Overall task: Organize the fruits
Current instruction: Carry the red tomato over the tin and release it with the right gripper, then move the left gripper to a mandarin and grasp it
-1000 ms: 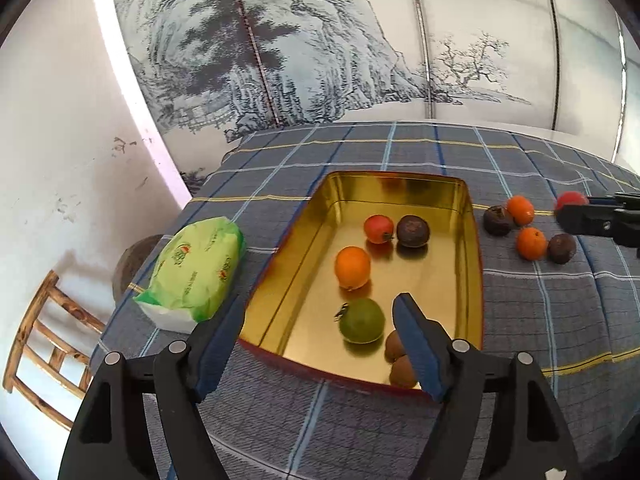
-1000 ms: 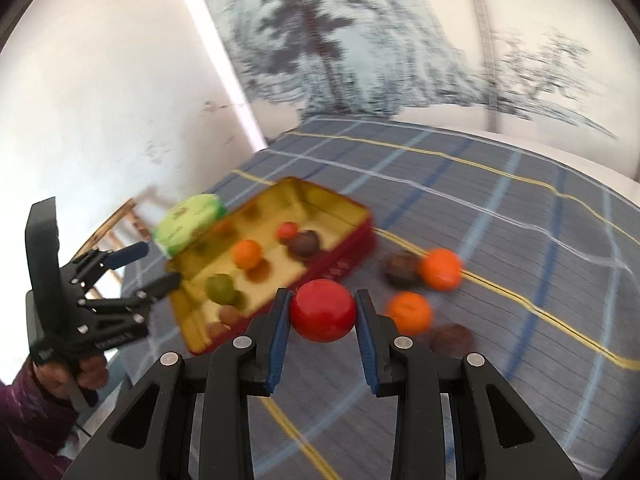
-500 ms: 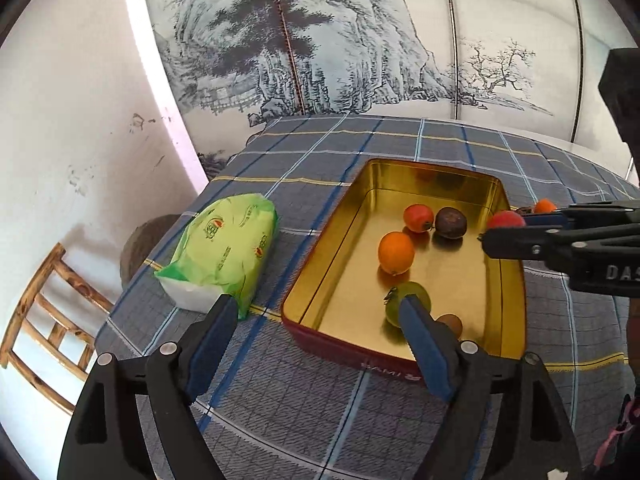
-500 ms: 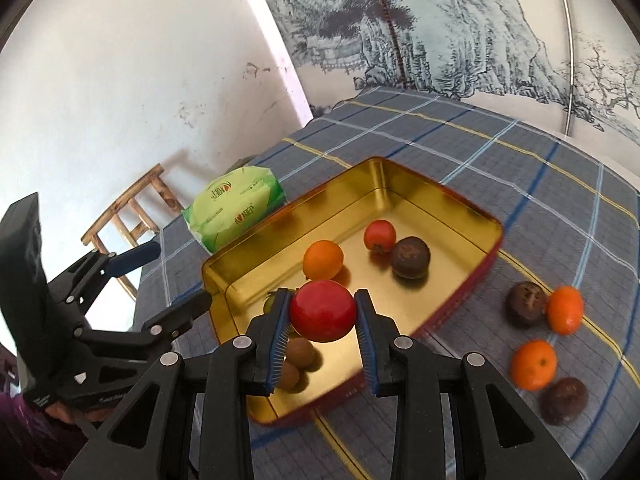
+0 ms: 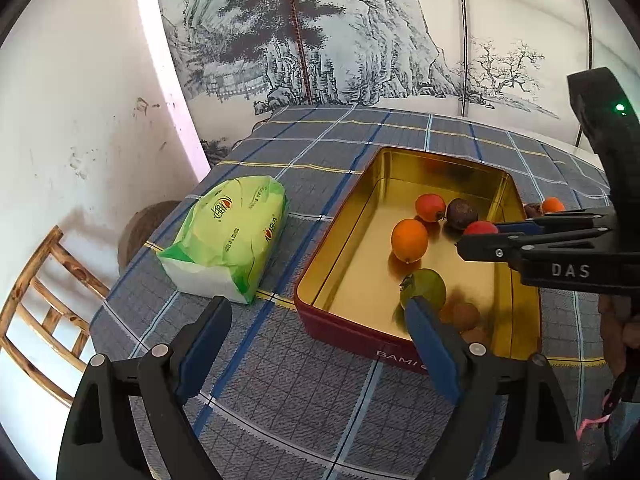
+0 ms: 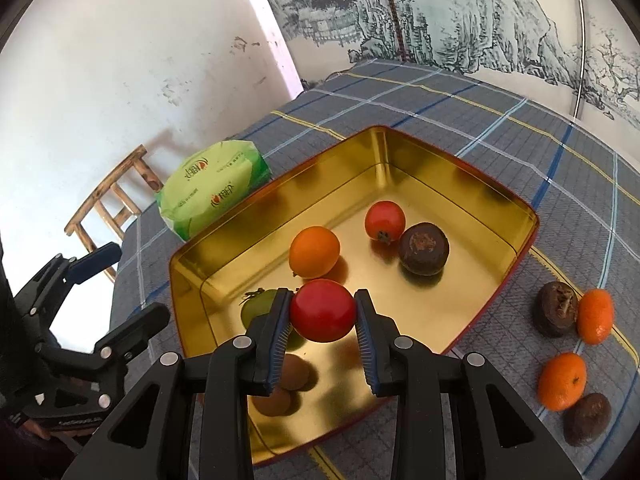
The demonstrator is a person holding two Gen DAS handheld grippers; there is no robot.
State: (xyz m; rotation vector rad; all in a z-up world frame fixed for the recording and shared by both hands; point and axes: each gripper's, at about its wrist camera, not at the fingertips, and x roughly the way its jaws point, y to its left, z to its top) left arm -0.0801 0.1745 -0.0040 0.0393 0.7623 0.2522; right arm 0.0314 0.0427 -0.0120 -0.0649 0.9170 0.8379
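My right gripper is shut on a red round fruit and holds it over the gold tin tray; it reaches in from the right in the left wrist view. In the tray lie an orange, a small red fruit, a dark brown fruit, a green fruit and brown kiwis. My left gripper is open and empty, in front of the tray's near left corner.
Two oranges and two dark fruits lie on the checked cloth right of the tray. A green tissue pack lies left of the tray. A wooden chair stands beyond the table's left edge. A painted wall is behind.
My right gripper has carried the red fruit from the cloth to above the tray. My left gripper has drawn back and left, still open.
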